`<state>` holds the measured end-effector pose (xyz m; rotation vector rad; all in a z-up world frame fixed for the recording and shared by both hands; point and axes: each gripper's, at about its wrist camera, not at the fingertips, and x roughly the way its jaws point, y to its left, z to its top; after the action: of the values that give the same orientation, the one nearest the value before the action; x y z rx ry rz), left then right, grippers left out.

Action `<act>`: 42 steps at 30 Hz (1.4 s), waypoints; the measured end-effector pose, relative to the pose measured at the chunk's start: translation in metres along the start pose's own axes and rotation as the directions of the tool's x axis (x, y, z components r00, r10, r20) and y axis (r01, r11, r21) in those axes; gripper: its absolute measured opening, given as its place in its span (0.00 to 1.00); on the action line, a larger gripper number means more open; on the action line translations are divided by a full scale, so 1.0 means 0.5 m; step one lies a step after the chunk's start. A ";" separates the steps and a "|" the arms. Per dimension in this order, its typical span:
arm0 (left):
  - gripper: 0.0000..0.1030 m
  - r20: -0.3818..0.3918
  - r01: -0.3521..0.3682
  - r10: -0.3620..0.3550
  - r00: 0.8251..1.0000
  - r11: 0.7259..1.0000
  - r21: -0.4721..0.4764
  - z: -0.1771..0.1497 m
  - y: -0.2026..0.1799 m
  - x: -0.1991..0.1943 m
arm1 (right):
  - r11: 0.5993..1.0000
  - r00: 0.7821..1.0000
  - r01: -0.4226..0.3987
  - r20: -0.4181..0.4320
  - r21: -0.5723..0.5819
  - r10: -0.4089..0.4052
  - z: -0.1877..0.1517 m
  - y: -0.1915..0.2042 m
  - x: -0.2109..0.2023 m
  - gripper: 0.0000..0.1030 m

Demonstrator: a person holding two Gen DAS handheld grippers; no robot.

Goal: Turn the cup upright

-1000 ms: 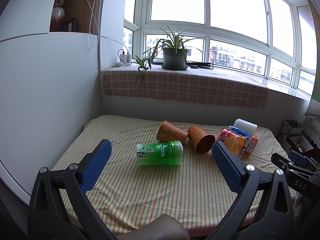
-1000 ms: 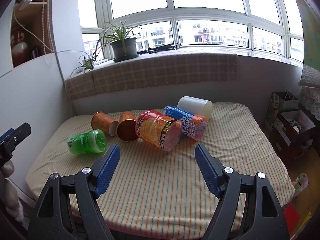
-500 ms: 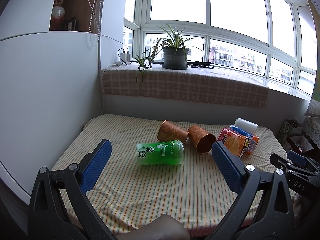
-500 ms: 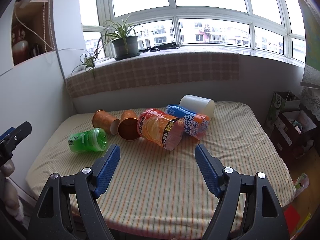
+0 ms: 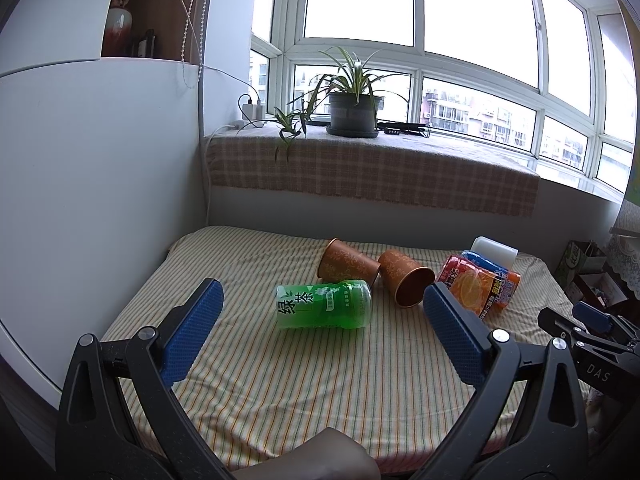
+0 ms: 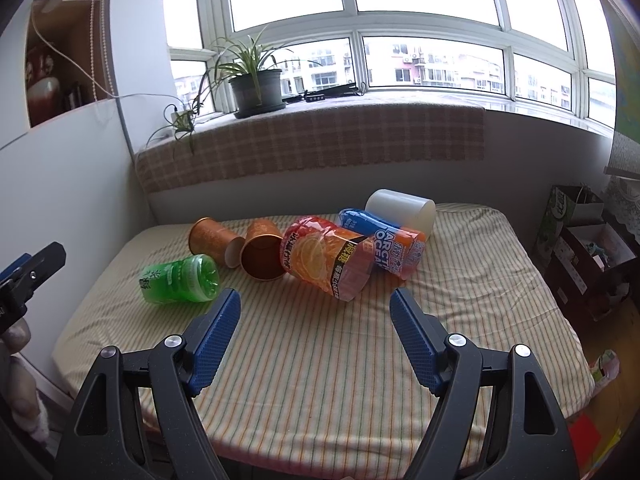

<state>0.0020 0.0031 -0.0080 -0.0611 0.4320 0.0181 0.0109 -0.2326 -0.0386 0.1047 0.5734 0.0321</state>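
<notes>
Several cups lie on their sides on a striped table (image 5: 320, 380): a green cup (image 5: 324, 305), two copper cups (image 5: 346, 266) (image 5: 404, 282), an orange cup (image 5: 466, 286), a blue and orange cup (image 5: 498, 276) and a white cup (image 5: 494, 251). In the right wrist view they show as green (image 6: 180, 280), copper (image 6: 214, 240) (image 6: 262, 252), orange (image 6: 326, 262), blue and orange (image 6: 384, 246) and white (image 6: 400, 210). My left gripper (image 5: 320, 320) is open and empty, short of the green cup. My right gripper (image 6: 316, 326) is open and empty, short of the orange cup.
A window ledge with a checked cloth and a potted plant (image 5: 352, 114) runs behind the table. A white cabinet (image 5: 92, 180) stands at the left. Boxes and bags (image 6: 580, 248) sit on the floor at the right. The striped table (image 6: 320, 360) fills the near ground.
Both grippers have drifted slightly; the cups sit a little lower in the right wrist view. Nothing was gripped or moved.
</notes>
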 end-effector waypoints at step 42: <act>0.99 -0.142 -0.177 0.161 0.977 0.979 -0.104 -0.085 0.190 0.014 | 0.876 0.905 -0.373 -0.328 -0.306 0.271 0.154 0.226 0.337 0.75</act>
<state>-0.0123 0.0951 -0.0549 -0.1409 0.5689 0.2086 0.1943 -0.1174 -0.0532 -0.1697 0.8157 0.4891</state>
